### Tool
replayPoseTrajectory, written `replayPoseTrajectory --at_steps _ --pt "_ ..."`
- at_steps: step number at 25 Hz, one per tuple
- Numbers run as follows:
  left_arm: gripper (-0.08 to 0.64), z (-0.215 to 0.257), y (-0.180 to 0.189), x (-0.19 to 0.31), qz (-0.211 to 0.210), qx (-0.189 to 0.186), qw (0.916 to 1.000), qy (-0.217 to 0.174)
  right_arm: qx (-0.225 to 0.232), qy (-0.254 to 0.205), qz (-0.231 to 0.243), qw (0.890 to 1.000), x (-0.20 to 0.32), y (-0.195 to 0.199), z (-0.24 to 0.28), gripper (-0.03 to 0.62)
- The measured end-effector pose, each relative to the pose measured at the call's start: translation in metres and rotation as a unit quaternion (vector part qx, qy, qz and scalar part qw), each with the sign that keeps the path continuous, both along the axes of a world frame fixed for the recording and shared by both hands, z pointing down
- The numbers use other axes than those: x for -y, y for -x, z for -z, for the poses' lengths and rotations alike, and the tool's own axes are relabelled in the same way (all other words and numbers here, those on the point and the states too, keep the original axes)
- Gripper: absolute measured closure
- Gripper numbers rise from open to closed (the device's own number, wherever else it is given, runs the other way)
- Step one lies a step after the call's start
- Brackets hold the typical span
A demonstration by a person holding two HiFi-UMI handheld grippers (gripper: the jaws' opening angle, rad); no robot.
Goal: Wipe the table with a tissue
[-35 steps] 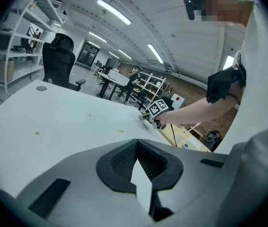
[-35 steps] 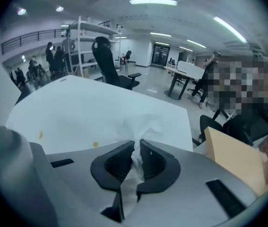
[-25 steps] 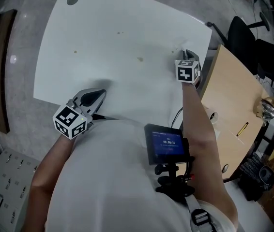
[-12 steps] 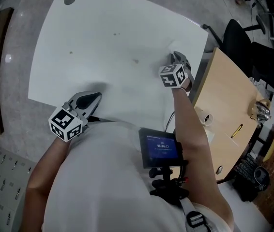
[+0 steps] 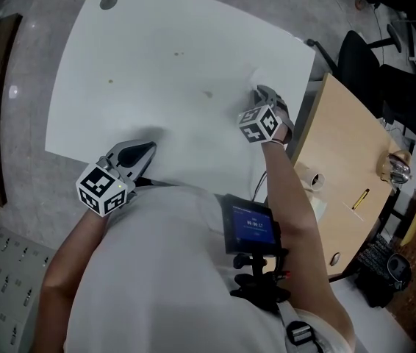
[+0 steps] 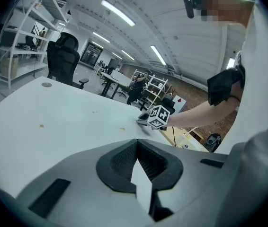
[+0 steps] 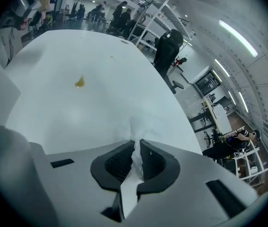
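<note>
The left gripper (image 5: 149, 147) is held at the lower left of the head view, at the near edge of the table (image 5: 156, 57), with its jaws brought together and nothing caught between them. It is judged to be parked there so that the rest of the top is left free for wiping; whether it rests on the surface cannot be told. The table is seen as a broad white slab, smooth and matte, with rounded corners and a dark round hole (image 5: 108, 1) at the upper left. A few small brownish specks are scattered over its middle, and one stain (image 5: 208, 93) is found just left of the right gripper (image 5: 264, 94); in the right gripper view it is shown as a small yellow-brown blot at the upper left. The right gripper is tilted steeply down at the table's right edge, right of centre in the head view, and its jaws are clamped on the tissue (image 7: 138, 126). The tissue is pinched between the ribbed black pads, and its soft, crumpled white end is pressed onto the table just ahead of the tips, presumably so that it can be dragged toward the stain. White on white, its outline is barely made out from above.
</note>
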State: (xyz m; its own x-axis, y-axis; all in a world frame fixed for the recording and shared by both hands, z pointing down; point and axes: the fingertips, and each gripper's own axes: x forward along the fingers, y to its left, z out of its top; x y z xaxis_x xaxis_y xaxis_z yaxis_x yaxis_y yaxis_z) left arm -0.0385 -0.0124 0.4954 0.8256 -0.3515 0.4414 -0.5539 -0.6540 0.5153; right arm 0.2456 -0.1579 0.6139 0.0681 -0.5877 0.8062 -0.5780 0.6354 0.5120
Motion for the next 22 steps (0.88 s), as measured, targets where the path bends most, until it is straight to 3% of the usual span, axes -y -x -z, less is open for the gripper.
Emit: replayPoseTrajectory --at_steps 4,10,13,16,19,22 --pt "0.554 0.001 0.005 0.001 0.003 0.002 1.0000 -0.004 0.030 0.052 -0.013 0.998 0.001 -0.003 -0.001 0.563" --pt "0.554 0.003 0.010 0.005 0.010 0.004 0.9999 -0.008 0.106 0.069 -0.043 0.991 0.006 -0.008 0.018 0.560" --pt "0.554 0.002 0.008 0.003 0.008 0.003 0.9999 -0.007 0.144 0.100 -0.041 0.984 -0.001 -0.002 0.018 0.471" --pt "0.554 0.002 0.006 0.003 0.007 0.002 0.9999 -0.007 0.175 0.131 -0.035 0.975 -0.008 0.007 0.013 0.442" --pt "0.554 0.003 0.005 0.004 0.007 0.002 0.9999 -0.008 0.187 0.133 -0.029 0.973 -0.009 0.013 0.011 0.430" --pt "0.554 0.003 0.005 0.004 0.008 0.003 0.9999 -0.008 0.188 0.114 -0.055 0.974 -0.005 0.012 0.008 0.431"
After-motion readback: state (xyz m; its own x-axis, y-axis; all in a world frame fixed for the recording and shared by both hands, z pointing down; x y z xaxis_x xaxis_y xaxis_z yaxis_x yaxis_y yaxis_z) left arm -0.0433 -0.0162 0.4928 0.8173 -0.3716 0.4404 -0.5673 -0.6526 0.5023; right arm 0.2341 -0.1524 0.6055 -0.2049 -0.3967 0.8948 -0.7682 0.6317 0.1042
